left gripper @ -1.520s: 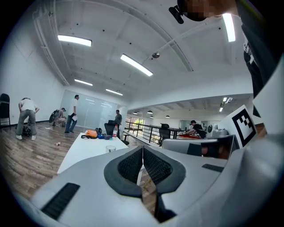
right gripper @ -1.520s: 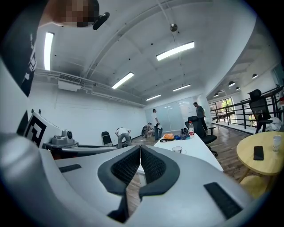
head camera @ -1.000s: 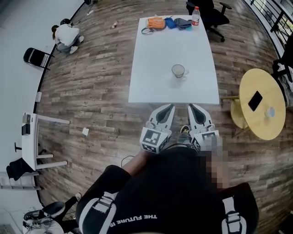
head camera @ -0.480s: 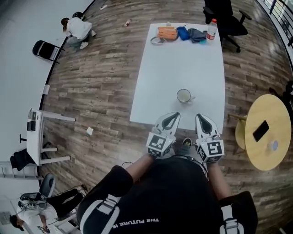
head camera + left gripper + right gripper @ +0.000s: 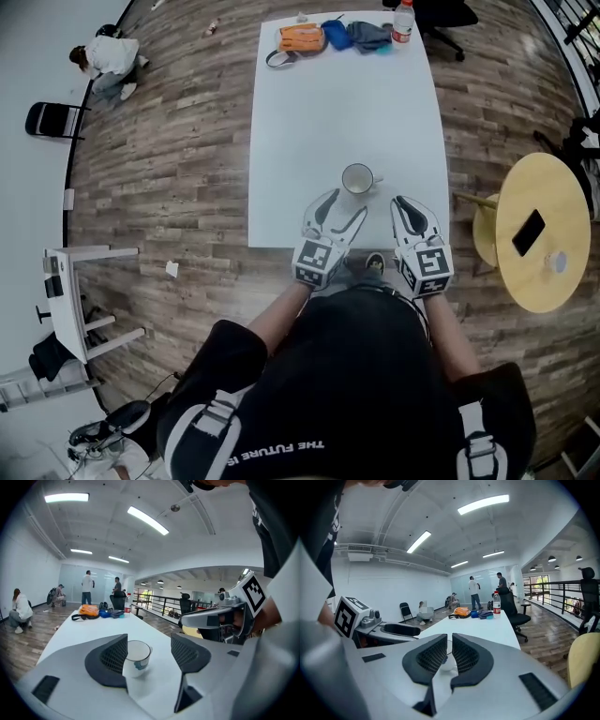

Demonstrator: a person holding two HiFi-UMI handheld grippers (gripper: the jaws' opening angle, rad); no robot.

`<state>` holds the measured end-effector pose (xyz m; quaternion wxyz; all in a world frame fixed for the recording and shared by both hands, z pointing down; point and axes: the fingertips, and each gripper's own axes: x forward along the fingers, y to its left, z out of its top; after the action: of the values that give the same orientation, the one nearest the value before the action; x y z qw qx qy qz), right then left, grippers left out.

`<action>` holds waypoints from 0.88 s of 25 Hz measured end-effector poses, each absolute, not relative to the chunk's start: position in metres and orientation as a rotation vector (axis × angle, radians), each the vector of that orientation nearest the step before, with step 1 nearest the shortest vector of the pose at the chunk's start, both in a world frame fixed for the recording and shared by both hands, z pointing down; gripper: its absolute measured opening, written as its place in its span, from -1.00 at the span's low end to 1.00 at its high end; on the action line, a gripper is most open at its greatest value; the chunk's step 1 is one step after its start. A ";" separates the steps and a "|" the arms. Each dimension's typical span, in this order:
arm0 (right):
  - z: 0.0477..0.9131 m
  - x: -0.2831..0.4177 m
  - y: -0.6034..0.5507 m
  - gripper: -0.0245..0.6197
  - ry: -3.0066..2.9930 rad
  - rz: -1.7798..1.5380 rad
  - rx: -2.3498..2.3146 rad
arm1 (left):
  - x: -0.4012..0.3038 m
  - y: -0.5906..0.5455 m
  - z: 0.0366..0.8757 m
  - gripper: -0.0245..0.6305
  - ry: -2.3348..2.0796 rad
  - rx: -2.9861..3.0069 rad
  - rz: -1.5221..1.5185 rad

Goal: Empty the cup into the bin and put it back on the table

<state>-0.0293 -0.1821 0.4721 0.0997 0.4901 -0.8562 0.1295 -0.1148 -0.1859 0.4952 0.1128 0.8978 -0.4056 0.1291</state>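
**Hovering at the cup: left tongs spread, right tongs clenched**

Holding the left gripper [image 5: 345, 204] low over the near end of the white table [image 5: 309, 122], jaws released and standing wide, having just been opening. Framing the white cup [image 5: 358, 178] in that gap in the left gripper view, yet gripping nothing. Finding the cup just beyond the tips, nearer the left jaw and partly hidden behind it, with no pad pressing on its wall.

Holding the right gripper [image 5: 410, 204] just beside the left one, to the right of the cup and a little short of it. Clenching its jaws to a thin slit with nothing caught between them. Glimpsing only a sliver of the cup through that slit in the right gripper view.

Leaving the cup upright on the table, close to the edge nearest the person, handle turned to the right in the head view. Not being able to tell what is inside it.

Sharing the table with an orange bag [image 5: 301, 38], a blue pouch [image 5: 335, 34] and a clear bottle [image 5: 403, 19], all grouped at the far end and well apart from the cup. Picking out, off to the right, a round yellow table [image 5: 534, 281] with a dark phone [image 5: 528, 232] lying on it.
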 end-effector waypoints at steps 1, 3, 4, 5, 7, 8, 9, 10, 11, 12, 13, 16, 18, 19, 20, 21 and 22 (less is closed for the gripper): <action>0.478 -0.029 -0.188 -0.85 -2.519 0.392 1.436 | -0.114 -0.191 0.501 -0.04 -1.178 2.629 0.398; 0.495 -0.030 -0.200 -0.53 -2.494 0.413 1.401 | -0.111 -0.201 0.513 0.09 -1.160 2.649 0.443; 0.504 -0.031 -0.207 -0.40 -2.478 0.419 1.389 | -0.110 -0.207 0.520 0.13 -1.146 2.661 0.462; 0.514 -0.031 -0.214 -0.40 -2.460 0.416 1.384 | -0.109 -0.212 0.528 0.16 -1.128 2.669 0.476; 0.537 -0.032 -0.228 -0.40 -2.416 0.401 1.370 | -0.107 -0.224 0.547 0.19 -1.101 2.673 0.506; 0.550 -0.032 -0.235 -0.40 -2.396 0.403 1.357 | -0.107 -0.230 0.558 0.19 -1.092 2.668 0.524; 0.562 -0.032 -0.242 -0.40 -2.381 0.406 1.343 | -0.107 -0.237 0.569 0.19 -1.083 2.662 0.536; 0.573 -0.033 -0.250 -0.40 -2.369 0.405 1.330 | -0.107 -0.244 0.579 0.19 -1.073 2.659 0.540; 0.583 -0.034 -0.258 -0.40 -2.359 0.398 1.316 | -0.106 -0.250 0.587 0.19 -1.059 2.663 0.539; 0.592 -0.035 -0.265 -0.40 -2.349 0.391 1.303 | -0.106 -0.255 0.594 0.20 -1.043 2.672 0.534; 0.601 -0.037 -0.270 -0.40 -2.341 0.388 1.290 | -0.105 -0.258 0.600 0.20 -1.024 2.685 0.524; 0.618 -0.042 -0.279 -0.40 -2.338 0.395 1.271 | -0.100 -0.261 0.613 0.20 -0.962 2.719 0.497; 0.624 -0.046 -0.284 -0.40 -2.338 0.400 1.276 | -0.098 -0.263 0.619 0.20 -0.924 2.748 0.500; 0.626 -0.047 -0.287 -0.40 -2.334 0.396 1.282 | -0.097 -0.263 0.621 0.20 -0.905 2.766 0.500; 0.627 -0.048 -0.289 -0.40 -2.330 0.389 1.288 | -0.095 -0.265 0.622 0.20 -0.885 2.782 0.499; 0.628 -0.049 -0.290 -0.40 -2.327 0.383 1.294 | -0.094 -0.266 0.622 0.20 -0.866 2.797 0.501; 0.628 -0.049 -0.291 -0.40 -2.329 0.379 1.300 | -0.093 -0.267 0.622 0.20 -0.848 2.811 0.504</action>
<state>-0.0491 -0.2910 0.6280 0.2219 0.4704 -0.8430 0.1371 -0.0929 -0.2667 0.6224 0.0811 0.9405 -0.2838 0.1685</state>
